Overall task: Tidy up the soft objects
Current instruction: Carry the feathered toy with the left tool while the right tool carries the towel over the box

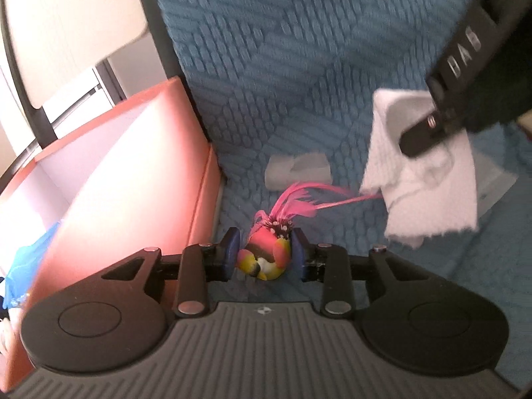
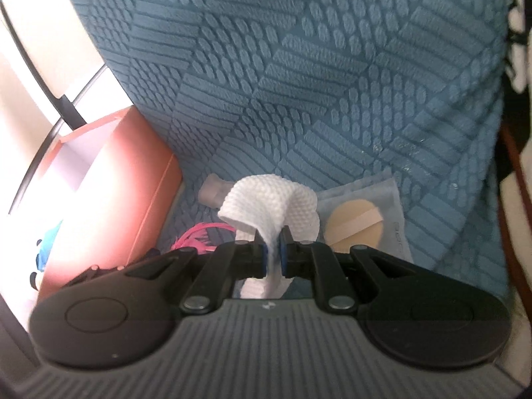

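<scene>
— Two grippers over one surface; what is that surface?

— Teal cloth, thick and woven in raised blocks of ribs and ovals, covering everything under both cameras. Beyond its left edge there is pale wall or furniture with a dark curved rail; too blurred to say more.

— And around the work?

— An orange box with a white inside stands open at the left, touching the cloth. Something blue lies in it, low at the frame edge. A small translucent grey piece lies near the box's corner. At the right, a flat clear packet with a round tan puff in it rests on the cloth.

— Where are the soft things?

— The feathered toy bird, pink, yellow and black with pink plumes, sits between the pads of the left gripper. Its right pad touches the bird; whether the left pad presses it I cannot tell.

— The other one?

— The right gripper pinches a white textured cloth, jaws pressed together on it, the cloth draping forward off the surface and hiding part of the grey piece and the packet's near corner. The plumes reach toward that cloth's hanging corner.
</scene>
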Motion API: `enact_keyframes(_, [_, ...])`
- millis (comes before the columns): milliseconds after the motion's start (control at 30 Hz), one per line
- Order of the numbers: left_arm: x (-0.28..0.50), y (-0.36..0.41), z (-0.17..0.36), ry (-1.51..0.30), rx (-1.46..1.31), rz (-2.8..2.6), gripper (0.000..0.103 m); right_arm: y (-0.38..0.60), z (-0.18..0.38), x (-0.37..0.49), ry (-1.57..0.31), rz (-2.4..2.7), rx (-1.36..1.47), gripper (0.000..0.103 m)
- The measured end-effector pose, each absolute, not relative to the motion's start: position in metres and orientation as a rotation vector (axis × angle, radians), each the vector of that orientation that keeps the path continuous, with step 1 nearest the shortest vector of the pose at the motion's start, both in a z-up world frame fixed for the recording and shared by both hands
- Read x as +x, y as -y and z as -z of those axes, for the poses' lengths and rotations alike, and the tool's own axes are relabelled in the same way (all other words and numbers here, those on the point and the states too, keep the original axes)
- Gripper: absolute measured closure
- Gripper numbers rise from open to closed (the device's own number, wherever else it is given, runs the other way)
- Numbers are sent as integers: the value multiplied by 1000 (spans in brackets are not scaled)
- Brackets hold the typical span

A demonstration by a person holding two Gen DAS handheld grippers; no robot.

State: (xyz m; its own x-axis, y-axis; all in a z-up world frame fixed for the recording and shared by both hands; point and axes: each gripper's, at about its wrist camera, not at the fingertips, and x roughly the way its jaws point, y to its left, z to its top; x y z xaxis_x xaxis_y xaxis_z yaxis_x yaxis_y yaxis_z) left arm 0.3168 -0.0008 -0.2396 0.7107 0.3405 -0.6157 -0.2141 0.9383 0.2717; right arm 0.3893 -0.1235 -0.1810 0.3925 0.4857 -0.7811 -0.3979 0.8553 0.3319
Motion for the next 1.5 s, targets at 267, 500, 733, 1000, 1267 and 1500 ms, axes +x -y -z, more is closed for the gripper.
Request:
enact_keyframes(267, [299, 0, 216, -692, 86, -271, 65, 140, 169, 361, -972, -505, 60, 92])
enact_keyframes(500, [279, -11, 205, -691, 26, -257, 65, 156, 162, 344, -939, -430, 58, 92])
enact_keyframes(733, [261, -14, 199, -699, -34, -228, 65, 160, 163, 325, -942, -406, 46, 92])
enact_keyframes(1000, [246, -17, 195, -728, -129, -174, 65, 152, 163, 294, -942, -400, 28, 92])
enact_keyframes(1267, [221, -24, 185, -755, -242, -113, 65, 155, 160, 263, -923, -381, 36, 92])
enact_keyframes(1500, [197, -30, 165, -731, -301, -87, 65, 155, 146, 228, -869, -358, 22, 92])
